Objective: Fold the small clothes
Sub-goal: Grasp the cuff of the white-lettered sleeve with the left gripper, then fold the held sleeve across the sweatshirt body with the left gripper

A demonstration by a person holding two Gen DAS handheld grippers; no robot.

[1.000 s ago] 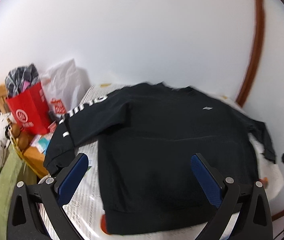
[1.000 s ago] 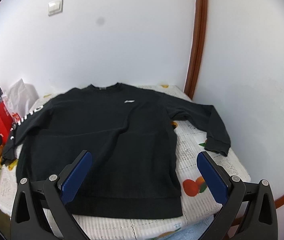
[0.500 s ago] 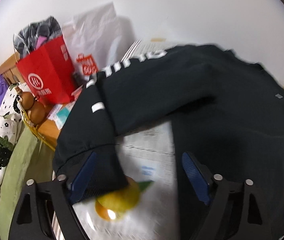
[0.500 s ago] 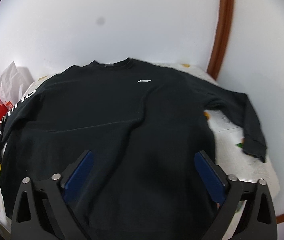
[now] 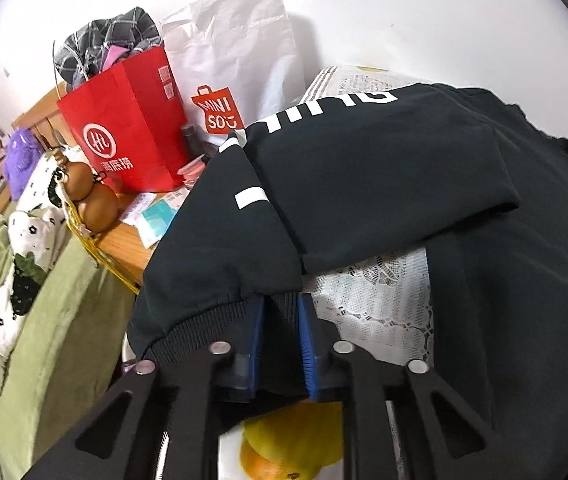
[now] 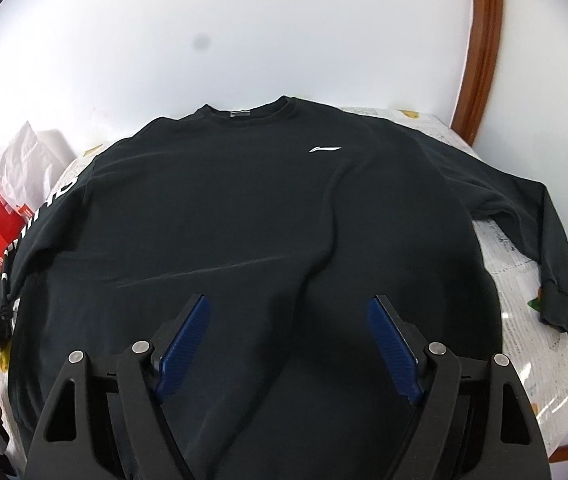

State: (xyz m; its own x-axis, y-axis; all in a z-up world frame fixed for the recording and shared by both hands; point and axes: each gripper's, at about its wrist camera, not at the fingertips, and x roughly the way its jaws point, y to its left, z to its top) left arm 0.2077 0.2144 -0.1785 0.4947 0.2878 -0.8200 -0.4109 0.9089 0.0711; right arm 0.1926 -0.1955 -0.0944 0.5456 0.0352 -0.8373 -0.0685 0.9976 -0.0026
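On bench (image 6: 532, 368), black sweatshirt (image 6: 243, 220) lay flat, front up, collar toward wall, sleeves spread to both sides. Left gripper (image 5: 279, 312): jaws closing, clenched on ribbed cuff (image 5: 281, 306) of left sleeve (image 5: 324, 184) at bench edge. Right gripper (image 6: 290, 320): jaws closing, nothing pinched yet, poised over lower body near hem. Judgement: lift cuff clear, carry sleeve across chest, keep fabric taut, avoid dragging lace cloth (image 5: 384, 292) beneath.
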